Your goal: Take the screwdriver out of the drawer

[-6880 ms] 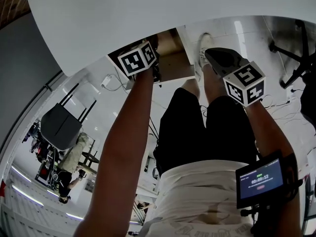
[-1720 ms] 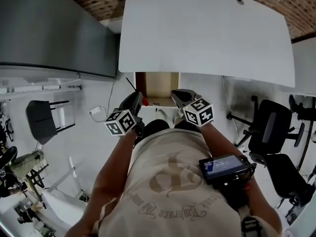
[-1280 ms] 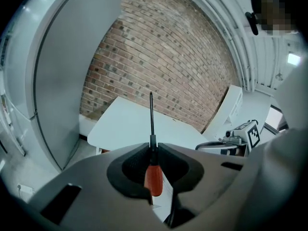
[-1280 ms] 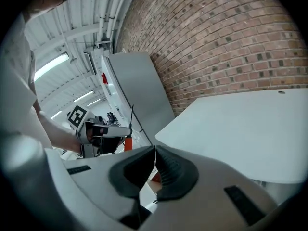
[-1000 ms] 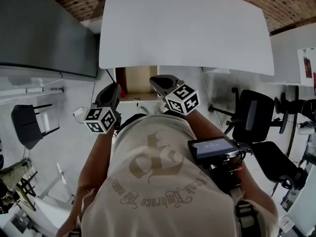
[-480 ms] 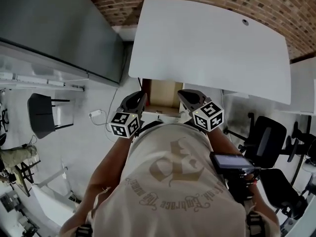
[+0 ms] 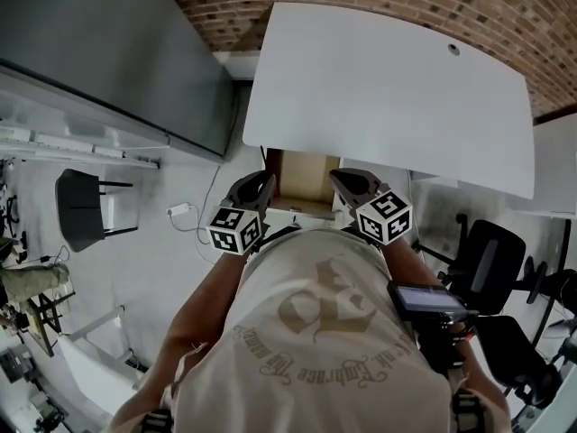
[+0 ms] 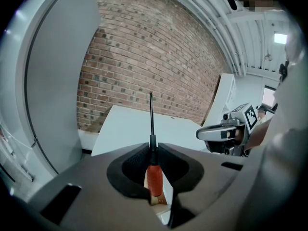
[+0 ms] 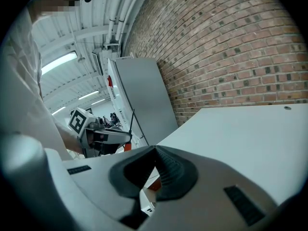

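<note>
The screwdriver has an orange-red handle, the brick wall is reddish-brown, the table white.

Bright even light, ceiling strip lamps, strong fisheye bending, dark corners

Cream T-shirt with a tan ornate emblem and curved lettering (gothic-looking). A dark screen unit is strapped on the right forearm. Grey left gripper and right gripper each bear a black-and-white marker cube.
</note>
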A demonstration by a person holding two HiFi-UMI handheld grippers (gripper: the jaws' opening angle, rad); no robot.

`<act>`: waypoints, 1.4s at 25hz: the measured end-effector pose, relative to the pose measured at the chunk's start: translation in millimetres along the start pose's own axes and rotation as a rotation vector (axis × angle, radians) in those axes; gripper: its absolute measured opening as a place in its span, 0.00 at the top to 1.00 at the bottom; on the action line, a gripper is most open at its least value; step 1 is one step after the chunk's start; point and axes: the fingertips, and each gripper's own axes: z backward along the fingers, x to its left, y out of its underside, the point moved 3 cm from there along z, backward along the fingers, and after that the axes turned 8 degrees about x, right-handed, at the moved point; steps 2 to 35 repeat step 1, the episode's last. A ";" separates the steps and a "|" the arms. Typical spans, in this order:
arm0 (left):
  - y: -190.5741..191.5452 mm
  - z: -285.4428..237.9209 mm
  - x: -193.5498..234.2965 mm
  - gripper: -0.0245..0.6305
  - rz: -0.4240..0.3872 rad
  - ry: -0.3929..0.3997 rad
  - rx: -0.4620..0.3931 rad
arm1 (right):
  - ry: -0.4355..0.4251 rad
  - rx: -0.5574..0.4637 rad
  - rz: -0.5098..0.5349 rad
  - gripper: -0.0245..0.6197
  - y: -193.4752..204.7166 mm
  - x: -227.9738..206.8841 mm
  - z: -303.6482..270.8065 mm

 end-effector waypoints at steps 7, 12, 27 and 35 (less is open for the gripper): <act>0.6 0.0 -1.6 0.86 0.000 0.001 0.001 | 0.000 0.001 -0.001 0.93 1.1 0.1 1.4; 0.6 0.0 -1.6 0.86 0.000 0.001 0.001 | 0.000 0.001 -0.001 0.93 1.1 0.1 1.4; 0.6 0.0 -1.6 0.86 0.000 0.001 0.001 | 0.000 0.001 -0.001 0.93 1.1 0.1 1.4; 0.6 0.0 -1.6 0.86 0.000 0.001 0.001 | 0.000 0.001 -0.001 0.93 1.1 0.1 1.4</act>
